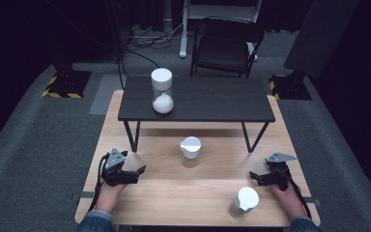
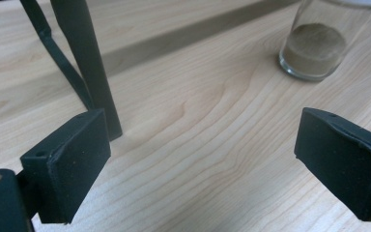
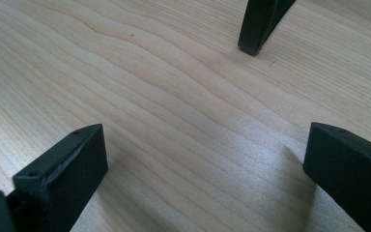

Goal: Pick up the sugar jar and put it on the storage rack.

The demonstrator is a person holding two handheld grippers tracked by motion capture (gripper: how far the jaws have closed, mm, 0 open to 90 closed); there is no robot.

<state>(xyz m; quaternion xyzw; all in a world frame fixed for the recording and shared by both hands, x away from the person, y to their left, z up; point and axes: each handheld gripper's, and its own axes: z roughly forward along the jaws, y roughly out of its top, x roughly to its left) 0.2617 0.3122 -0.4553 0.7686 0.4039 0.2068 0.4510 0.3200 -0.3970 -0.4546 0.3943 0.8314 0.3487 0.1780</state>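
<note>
On pale wooden table [image 1: 212, 186], black riser shelf [image 1: 207, 99]; grey carpet [image 1: 38, 125] around.

A dim recording studio: grey carpet [image 1: 38, 125], hazard-striped stand bases [image 1: 63, 83] and floor cables [image 1: 147, 41] lie well beyond the tongs, behind the desk [image 1: 174, 193].

A fixed camera is looking forward and down over the whole wooden table [image 1: 164, 193]. Two close cameras are riding low on the tongs, facing inward along the same tabletop and sharing the black shelf's legs [image 2: 84, 58].
</note>
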